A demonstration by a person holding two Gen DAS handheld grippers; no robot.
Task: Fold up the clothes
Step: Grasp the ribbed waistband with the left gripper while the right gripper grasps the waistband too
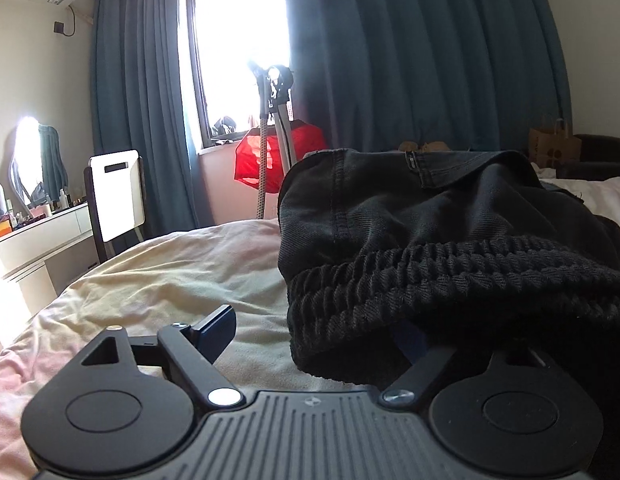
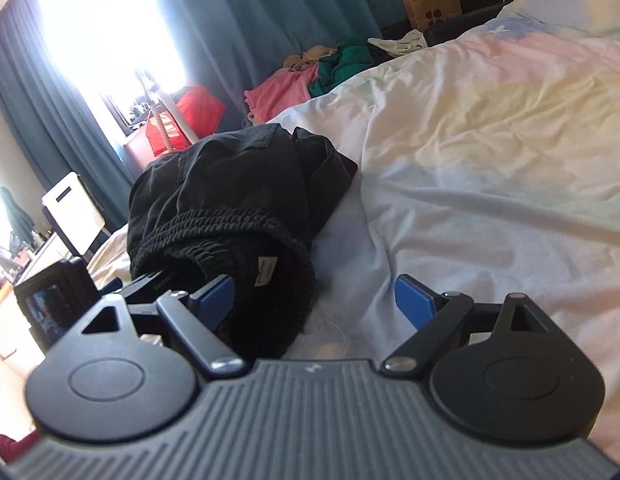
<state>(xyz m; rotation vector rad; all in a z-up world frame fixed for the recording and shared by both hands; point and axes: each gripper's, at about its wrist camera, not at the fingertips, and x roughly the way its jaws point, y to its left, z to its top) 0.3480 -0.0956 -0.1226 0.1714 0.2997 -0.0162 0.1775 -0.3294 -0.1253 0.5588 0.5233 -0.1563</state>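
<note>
Black trousers (image 1: 430,232) with a ribbed elastic waistband lie bunched on the bed sheet (image 1: 170,272). My left gripper (image 1: 314,340) is open, low on the bed; its left finger (image 1: 214,332) shows, its right finger is hidden under the waistband. In the right wrist view the same trousers (image 2: 230,200) lie ahead to the left, a white label showing inside the waistband. My right gripper (image 2: 314,300) is open and empty; its left finger (image 2: 218,296) touches the waistband opening, its right finger (image 2: 414,304) rests over the sheet (image 2: 490,140). The left gripper's camera (image 2: 54,304) shows at the left edge.
A pile of pink, green and beige clothes (image 2: 318,68) lies at the bed's far edge. A garment steamer pole (image 1: 278,136) with a red item (image 1: 286,156) stands by the window. A brown paper bag (image 2: 432,8), a white chair (image 1: 116,196) and a dressing table (image 1: 38,236) stand around the bed.
</note>
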